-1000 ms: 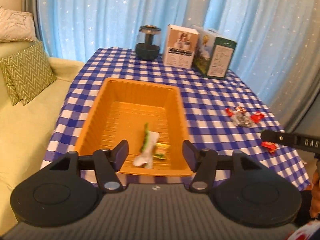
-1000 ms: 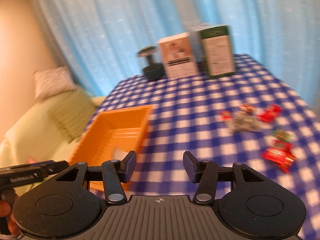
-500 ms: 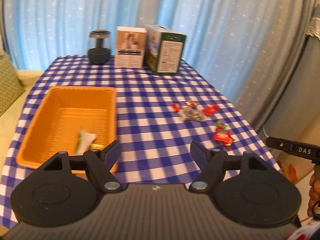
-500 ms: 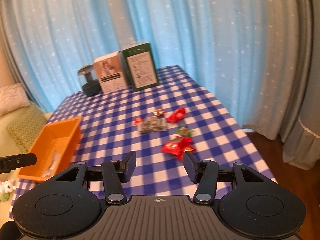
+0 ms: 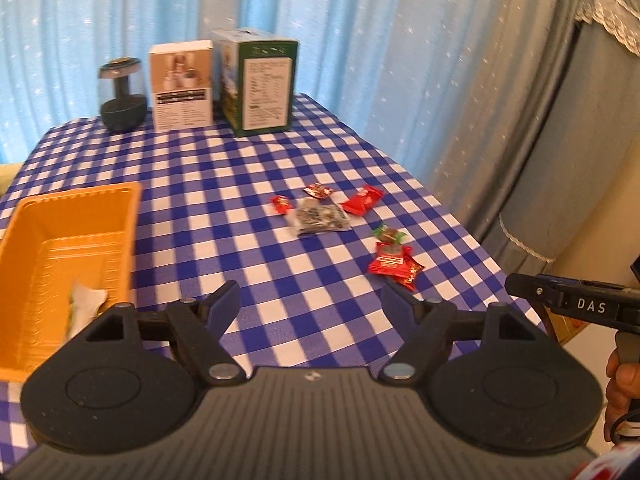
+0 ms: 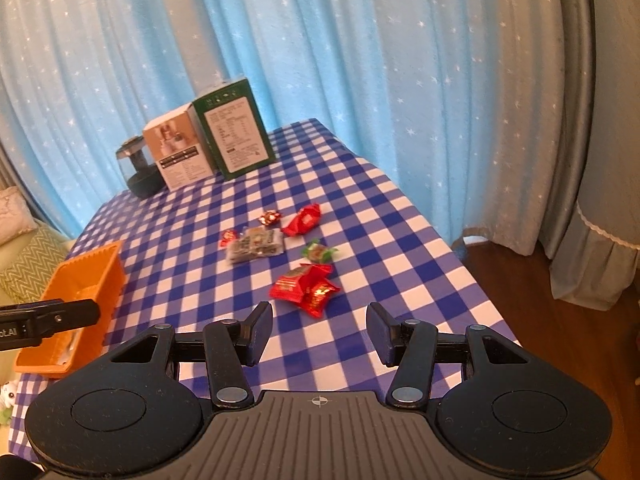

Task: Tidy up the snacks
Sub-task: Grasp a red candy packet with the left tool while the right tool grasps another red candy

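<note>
Blue-and-white checked cloth covers the surface [image 5: 248,184], which stands before pale blue star-speckled curtains [image 5: 360,40] with a grey curtain to the right. From the left wrist view, the left gripper [image 5: 312,300] hangs over the near edge with its jaws wide apart and nothing between them. An orange tray [image 5: 132,224] sits at the left, holding a white wrapper [image 5: 86,300] near its front. Snacks lie loose on the cloth to the right of the tray: a clear packet [image 5: 320,218], two small red sweets behind it, a red packet [image 5: 362,200] beside it, a green sweet [image 5: 388,235] and two overlapping red packets [image 5: 396,266] nearest the gripper. At the far edge stand two boxes, one white [image 5: 182,88] and one green [image 5: 264,88], with a dark jar [image 5: 122,100] to their left. This view alone shows the right gripper's tip at the right, with a hand [image 5: 620,396] below it. From the right wrist view, the right gripper [image 6: 319,330] has its jaws apart and bare, just short of the two red packets [image 6: 306,286]. The same seven loose snacks show, and the tray [image 6: 88,276] sits far left. Only here appear wooden floor [image 6: 540,300] to the right, a sofa with two cushions [image 6: 24,264] to the left, and the left gripper's tip across the tray.
</note>
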A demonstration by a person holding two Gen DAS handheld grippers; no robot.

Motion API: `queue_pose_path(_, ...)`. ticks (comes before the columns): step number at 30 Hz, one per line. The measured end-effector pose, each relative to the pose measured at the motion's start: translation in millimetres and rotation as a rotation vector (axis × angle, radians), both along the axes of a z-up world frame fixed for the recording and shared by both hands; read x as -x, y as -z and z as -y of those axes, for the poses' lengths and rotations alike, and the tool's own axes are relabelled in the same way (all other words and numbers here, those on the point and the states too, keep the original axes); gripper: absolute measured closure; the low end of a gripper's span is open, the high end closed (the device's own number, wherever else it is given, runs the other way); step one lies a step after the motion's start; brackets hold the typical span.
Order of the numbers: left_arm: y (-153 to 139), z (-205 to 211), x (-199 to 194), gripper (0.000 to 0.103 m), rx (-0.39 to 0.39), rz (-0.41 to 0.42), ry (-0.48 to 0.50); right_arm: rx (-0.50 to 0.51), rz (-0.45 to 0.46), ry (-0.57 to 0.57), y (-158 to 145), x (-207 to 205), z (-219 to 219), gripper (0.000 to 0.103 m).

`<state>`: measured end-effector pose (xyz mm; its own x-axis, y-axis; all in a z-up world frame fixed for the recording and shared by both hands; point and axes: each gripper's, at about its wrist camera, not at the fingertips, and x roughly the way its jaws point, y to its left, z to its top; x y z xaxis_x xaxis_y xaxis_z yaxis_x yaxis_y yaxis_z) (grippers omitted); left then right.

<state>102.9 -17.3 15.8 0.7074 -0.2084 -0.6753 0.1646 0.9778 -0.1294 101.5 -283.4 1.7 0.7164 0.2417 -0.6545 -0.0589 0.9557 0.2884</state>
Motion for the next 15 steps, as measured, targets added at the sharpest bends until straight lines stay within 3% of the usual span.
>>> queue_pose_path(10, 36, 38, -49, 0.031, -0.003, -0.059, 0.095, 0.01, -0.058, 0.014, 29, -26, 17, 0.051)
queue_pose_path(15, 57, 60, -82, 0.043, 0.014, -0.09, 0.154, 0.023, -0.091, 0.013, 47, -44, 21, 0.051)
